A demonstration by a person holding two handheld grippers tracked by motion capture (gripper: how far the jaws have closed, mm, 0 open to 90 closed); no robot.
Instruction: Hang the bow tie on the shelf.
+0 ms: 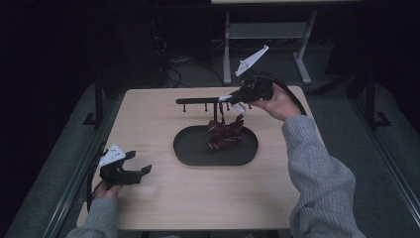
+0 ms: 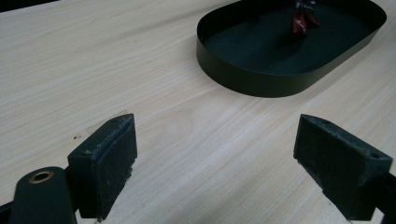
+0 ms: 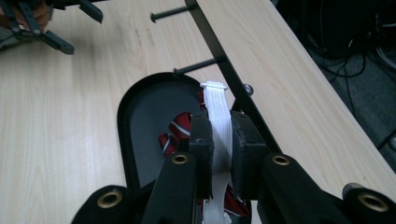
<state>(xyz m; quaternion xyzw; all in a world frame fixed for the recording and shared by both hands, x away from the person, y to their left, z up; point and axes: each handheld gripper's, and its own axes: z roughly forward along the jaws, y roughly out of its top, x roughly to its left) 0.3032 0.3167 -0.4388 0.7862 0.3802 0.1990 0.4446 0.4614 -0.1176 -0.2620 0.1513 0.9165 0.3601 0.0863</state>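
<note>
A pale wood-grain table [image 1: 163, 198] stands in a dark room, with cables and the grey legs of another table on the floor beyond it. Nearest the person, at the table's left front corner, the left gripper [image 1: 141, 171] rests low over the bare wood, its jaws wide apart with nothing between them; the left gripper view shows its two blocky black pads [image 2: 108, 156] with a rough, dusty surface and fine straight grain running across the tabletop between them. Farther in, at the middle of the table, sits an oval black tray [image 1: 190, 153] with a thin upright wall and a matte floor. A dark red tie [image 1: 223, 134] with light stripes lies bunched in it, partly lifted. Behind the tray stands a slim black rack [image 1: 198, 100], a bar with short round pegs. The right gripper [image 1: 229, 99] is held at the bar, its jaws clamped on a white strap [image 3: 219, 135] that belongs to the tie. The right gripper view alone shows that the strap is ribbed, woven elastic, pressed flat between the pads, with its end reaching up beside a peg [image 3: 198, 66] of the rack, and brass-coloured rivets on the jaw arms. The high view alone shows grey knitted sleeves [image 1: 317, 178] on both forearms. No writing can be read anywhere.
</note>
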